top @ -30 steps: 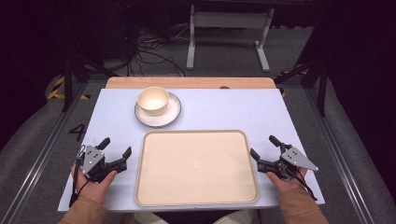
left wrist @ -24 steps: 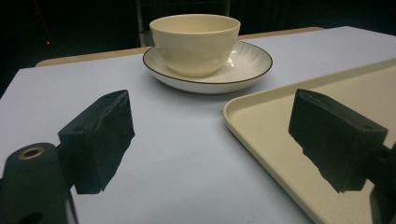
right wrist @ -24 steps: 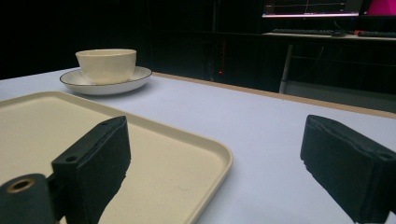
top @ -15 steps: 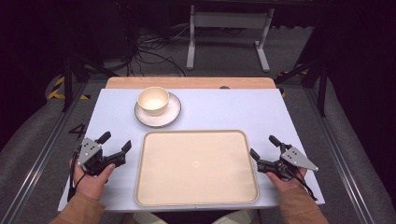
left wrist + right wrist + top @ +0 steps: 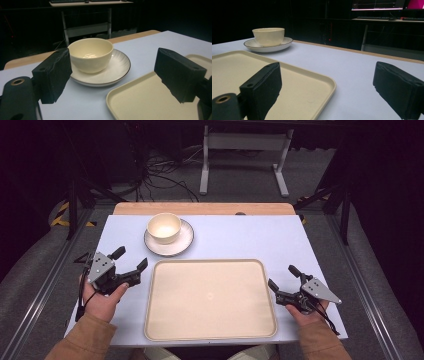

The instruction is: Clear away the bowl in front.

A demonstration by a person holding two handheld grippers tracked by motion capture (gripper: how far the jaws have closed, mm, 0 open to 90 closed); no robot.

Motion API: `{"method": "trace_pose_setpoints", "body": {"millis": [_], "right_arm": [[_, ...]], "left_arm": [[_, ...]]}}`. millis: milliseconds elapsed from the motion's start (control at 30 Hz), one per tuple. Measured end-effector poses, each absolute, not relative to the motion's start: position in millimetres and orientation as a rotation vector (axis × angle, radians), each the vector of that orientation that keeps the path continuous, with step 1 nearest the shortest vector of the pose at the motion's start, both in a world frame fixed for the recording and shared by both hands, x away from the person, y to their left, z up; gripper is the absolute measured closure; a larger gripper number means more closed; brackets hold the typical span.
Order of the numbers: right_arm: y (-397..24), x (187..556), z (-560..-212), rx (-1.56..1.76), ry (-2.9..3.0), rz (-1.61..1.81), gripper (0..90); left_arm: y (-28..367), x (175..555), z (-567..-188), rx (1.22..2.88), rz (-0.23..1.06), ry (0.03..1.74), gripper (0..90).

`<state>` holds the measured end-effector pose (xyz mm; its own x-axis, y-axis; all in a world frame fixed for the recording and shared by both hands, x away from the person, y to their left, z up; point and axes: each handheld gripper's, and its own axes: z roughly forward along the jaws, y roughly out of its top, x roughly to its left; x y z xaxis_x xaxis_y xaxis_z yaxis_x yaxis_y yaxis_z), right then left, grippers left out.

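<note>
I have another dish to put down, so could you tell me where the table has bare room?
The tray is bare throughout. The table is free right of the saucer, behind the tray. It is crowded at the far left, where the cup sits on the saucer, and at the tray's sides, by the left claw and right claw.

No legible text, labels or numbers; distant monitor (image 5: 377, 4) too blurred.

Tray (image 5: 210, 300) lies centred at the table's (image 5: 260, 237) near edge. Behind it, toward the left, a cup (image 5: 163, 227) stands on a saucer (image 5: 181, 242), apart from the tray.
</note>
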<state>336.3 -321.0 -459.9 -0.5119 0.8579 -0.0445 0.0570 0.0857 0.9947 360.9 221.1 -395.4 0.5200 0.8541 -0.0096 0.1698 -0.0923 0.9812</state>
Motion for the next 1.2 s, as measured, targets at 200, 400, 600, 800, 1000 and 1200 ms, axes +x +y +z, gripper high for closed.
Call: {"method": "trace_pose_setpoints", "body": {"millis": [200, 400, 600, 800, 1000, 1200], "right_arm": [[-321.6, 336.1, -460.1, 0.912, 1.682, 1.507, 8.9], [-322.1, 336.1, -460.1, 0.915, 1.678, 1.510, 8.8], [-322.3, 336.4, -460.1, 0.916, 1.681, 1.514, 8.8], [-322.4, 336.6, -460.1, 0.916, 1.683, 1.513, 8.8], [-322.5, 336.6, -460.1, 0.915, 1.684, 1.515, 8.8], [-322.8, 336.5, -460.1, 0.919, 1.680, 1.519, 8.8]], "left_arm": [[210.7, 370.2, -379.3, 1.600, 0.712, 0.864, 15.2], [201.9, 377.8, -371.0, 1.611, 0.699, 0.842, 15.2], [194.8, 385.1, -361.5, 1.614, 0.691, 0.826, 15.2], [191.8, 391.2, -358.5, 1.618, 0.683, 0.828, 15.2], [189.3, 399.9, -358.7, 1.621, 0.666, 0.836, 15.4], [188.2, 413.4, -360.0, 1.638, 0.616, 0.843, 15.4]]}}
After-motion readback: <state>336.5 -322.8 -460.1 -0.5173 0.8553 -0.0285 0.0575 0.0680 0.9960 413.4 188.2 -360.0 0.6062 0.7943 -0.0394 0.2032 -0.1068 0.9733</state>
